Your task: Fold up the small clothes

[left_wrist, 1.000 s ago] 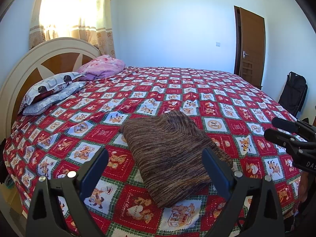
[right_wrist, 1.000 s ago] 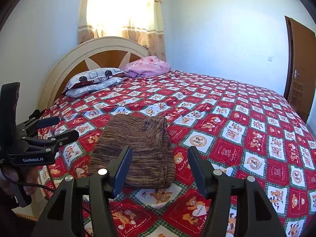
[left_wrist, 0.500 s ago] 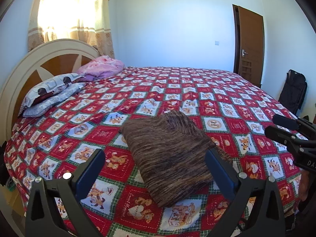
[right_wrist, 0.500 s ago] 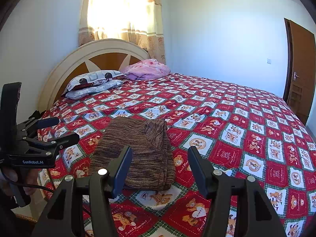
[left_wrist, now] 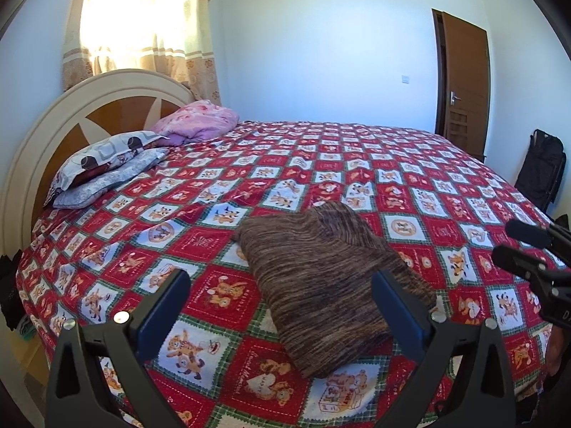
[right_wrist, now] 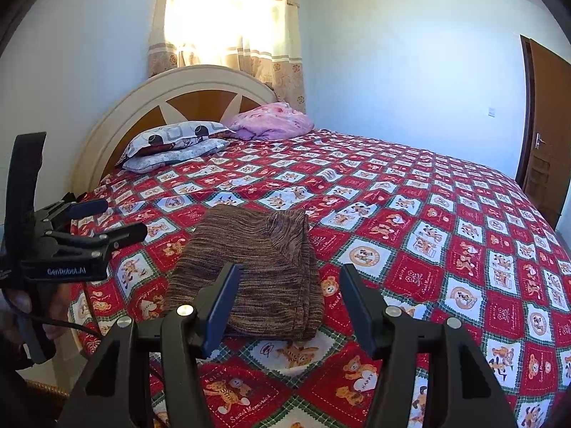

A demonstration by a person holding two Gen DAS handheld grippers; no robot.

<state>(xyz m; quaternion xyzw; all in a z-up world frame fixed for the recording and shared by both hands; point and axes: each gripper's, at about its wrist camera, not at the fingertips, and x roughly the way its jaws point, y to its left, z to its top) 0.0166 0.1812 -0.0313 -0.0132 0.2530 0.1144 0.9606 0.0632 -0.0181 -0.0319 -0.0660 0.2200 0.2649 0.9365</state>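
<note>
A folded brown striped knit garment [left_wrist: 328,285] lies on the red patterned bedspread [left_wrist: 392,164] near the bed's front edge. My left gripper [left_wrist: 280,285] hovers just in front of it, open wide, with nothing between its fingers. The right gripper [left_wrist: 503,240] shows at the right edge of that view, off to the garment's right. In the right wrist view the garment [right_wrist: 249,260] lies ahead of my right gripper [right_wrist: 289,274], which is open and empty and stays clear of the cloth. The left gripper [right_wrist: 121,218], held by a hand, hangs to the garment's left.
Two grey pillows [left_wrist: 107,167] and a pink bundled blanket [left_wrist: 200,123] lie by the curved headboard [left_wrist: 46,135]. A brown door [left_wrist: 464,85] and a black bag [left_wrist: 540,167] stand at the far right. A curtained window [right_wrist: 228,25] glows behind the bed.
The left gripper's jaws have spread a little wider. The garment and the right gripper have not moved.
</note>
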